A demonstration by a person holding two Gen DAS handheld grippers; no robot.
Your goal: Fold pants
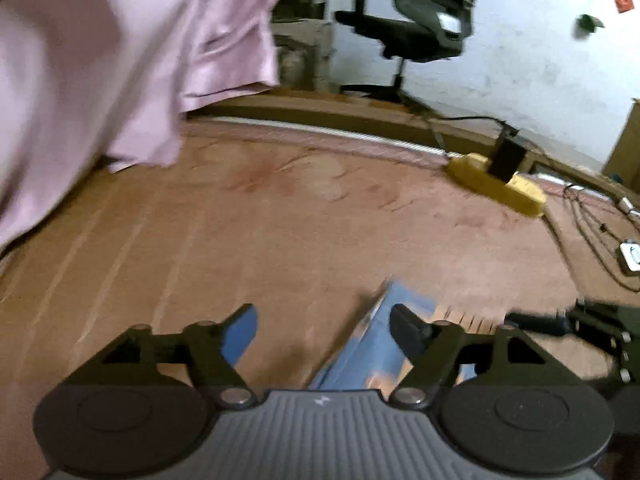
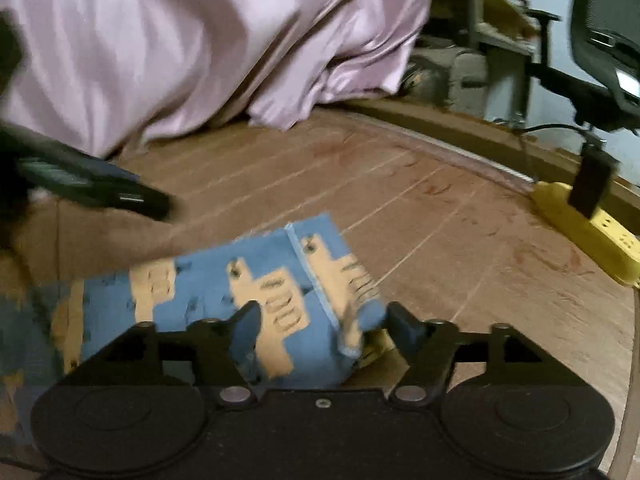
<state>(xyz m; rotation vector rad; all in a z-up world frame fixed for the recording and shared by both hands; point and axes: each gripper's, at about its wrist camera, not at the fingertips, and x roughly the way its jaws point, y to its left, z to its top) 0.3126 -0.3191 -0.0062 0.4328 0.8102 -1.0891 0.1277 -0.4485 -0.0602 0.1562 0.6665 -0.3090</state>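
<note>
**Both grippers open over folded pants**

Left gripper (image 1: pixel 322 330): fingers (image 1: pixel 242 334) spread wide, nothing pressed between them. Only a blue edge of the pants (image 1: pixel 374 354) shows in this view, running up between the fingers and closer to the right one. The frame is blurred, so contact with that finger cannot be told.

Right gripper (image 2: pixel 322 330): fingers (image 2: pixel 404 330) also apart. The pants (image 2: pixel 224 300) lie folded just ahead of and beneath them, blue cloth with tan block shapes and dark marks. A raised corner of cloth stands between the fingers, near the right one; the pads do not clamp it.

The pants rest on a reddish-brown mat (image 2: pixel 460 240) with pale lines and a faint red pattern. In the left view the same mat (image 1: pixel 280 220) fills the middle of the frame.

A large pink sheet (image 2: pixel 180 40) is heaped at the far left of the mat, seen also in the left view (image 1: pixel 100 60). A yellow power strip (image 1: pixel 496 182) with a black plug in it lies at the mat's far right edge; it shows in the right view too (image 2: pixel 588 220). A black office chair (image 1: pixel 424 20) stands beyond the mat. Cables and a white adapter (image 1: pixel 632 256) lie at the right margin.

The left gripper appears in the right view as a dark, blurred shape (image 2: pixel 92 178) at the left, above the mat, apart from the pants.
</note>
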